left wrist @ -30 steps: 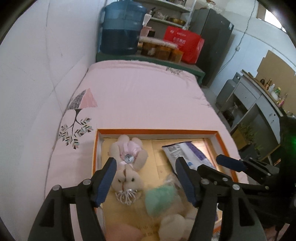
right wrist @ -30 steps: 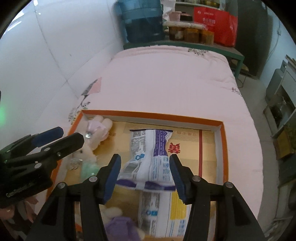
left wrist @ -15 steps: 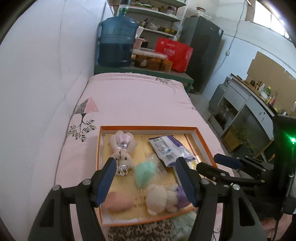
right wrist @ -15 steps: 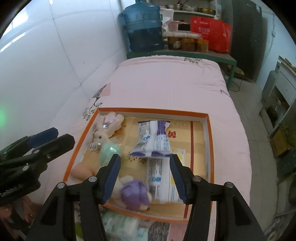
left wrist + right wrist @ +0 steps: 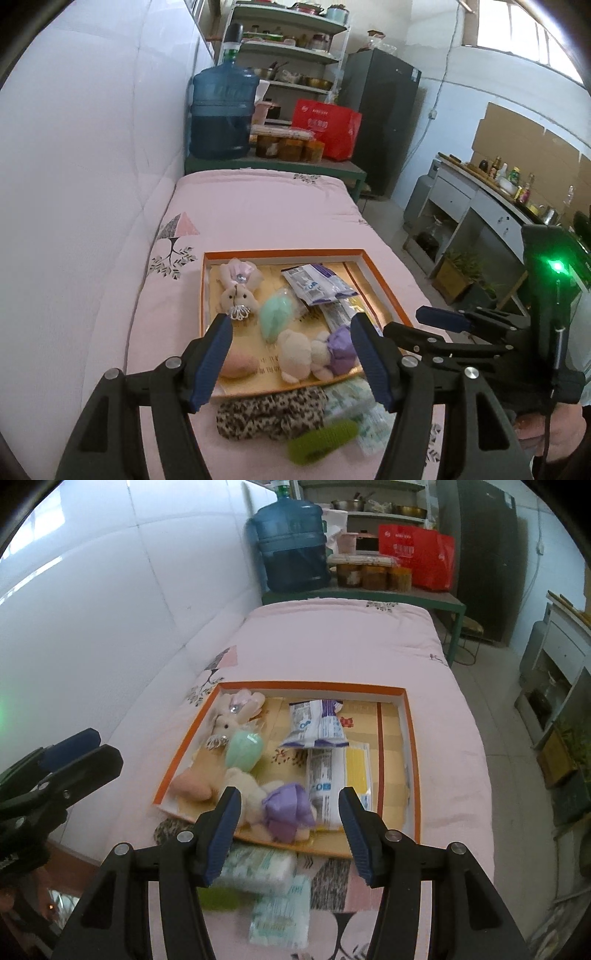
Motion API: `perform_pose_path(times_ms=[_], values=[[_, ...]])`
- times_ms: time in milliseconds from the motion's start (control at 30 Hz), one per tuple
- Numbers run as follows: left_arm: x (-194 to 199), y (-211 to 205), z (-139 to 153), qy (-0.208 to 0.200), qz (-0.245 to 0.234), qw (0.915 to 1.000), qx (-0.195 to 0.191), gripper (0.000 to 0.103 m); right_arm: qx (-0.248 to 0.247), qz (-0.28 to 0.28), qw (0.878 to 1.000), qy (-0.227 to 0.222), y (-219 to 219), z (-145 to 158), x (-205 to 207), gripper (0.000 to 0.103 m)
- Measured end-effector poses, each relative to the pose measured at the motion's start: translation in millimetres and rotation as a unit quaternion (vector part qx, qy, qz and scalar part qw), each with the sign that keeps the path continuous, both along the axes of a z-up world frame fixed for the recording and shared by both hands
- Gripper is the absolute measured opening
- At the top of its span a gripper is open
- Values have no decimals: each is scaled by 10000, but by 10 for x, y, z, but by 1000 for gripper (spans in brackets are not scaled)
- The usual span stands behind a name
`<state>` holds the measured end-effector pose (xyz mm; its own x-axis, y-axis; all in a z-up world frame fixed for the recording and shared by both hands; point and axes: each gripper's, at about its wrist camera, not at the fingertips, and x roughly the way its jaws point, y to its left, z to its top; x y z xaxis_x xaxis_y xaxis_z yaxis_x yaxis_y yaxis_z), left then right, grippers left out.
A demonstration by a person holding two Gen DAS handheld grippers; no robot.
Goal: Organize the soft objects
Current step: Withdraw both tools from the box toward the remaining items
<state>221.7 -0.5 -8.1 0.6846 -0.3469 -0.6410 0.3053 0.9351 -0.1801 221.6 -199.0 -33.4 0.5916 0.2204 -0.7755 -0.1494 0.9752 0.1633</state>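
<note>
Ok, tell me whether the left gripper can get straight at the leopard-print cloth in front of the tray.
Probably yes. The left gripper is open and empty, and the leopard-print cloth lies uncovered just below it, outside the orange tray.

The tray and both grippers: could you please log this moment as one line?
left gripper: open, empty | right gripper: open, empty | tray: toys, packets inside | leopard cloth: outside tray

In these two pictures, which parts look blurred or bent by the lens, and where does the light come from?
Left wrist view: fisheye bends the wall and shelf; a bright window at upper right gives daylight; the green roll near the fingers is soft. Right wrist view: the tissue packs at the bottom are smeared, while the tray stays sharp; a green glow tints the left edge.
</note>
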Motion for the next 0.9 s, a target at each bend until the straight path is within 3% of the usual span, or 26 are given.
perform_pose_path(times_ms=[433, 533, 900], values=[[-639, 74, -43, -468, 171, 9988, 32, 68, 114, 24, 9996, -256, 17, 46, -626, 57], [-750, 92, -91, -508, 225, 9984, 56, 72, 210, 32, 9995, -253, 8, 8, -768, 57], [-1038, 36, -244, -487, 235, 9983, 234, 72, 383, 99, 9990, -198, 29, -135, -1150, 62]])
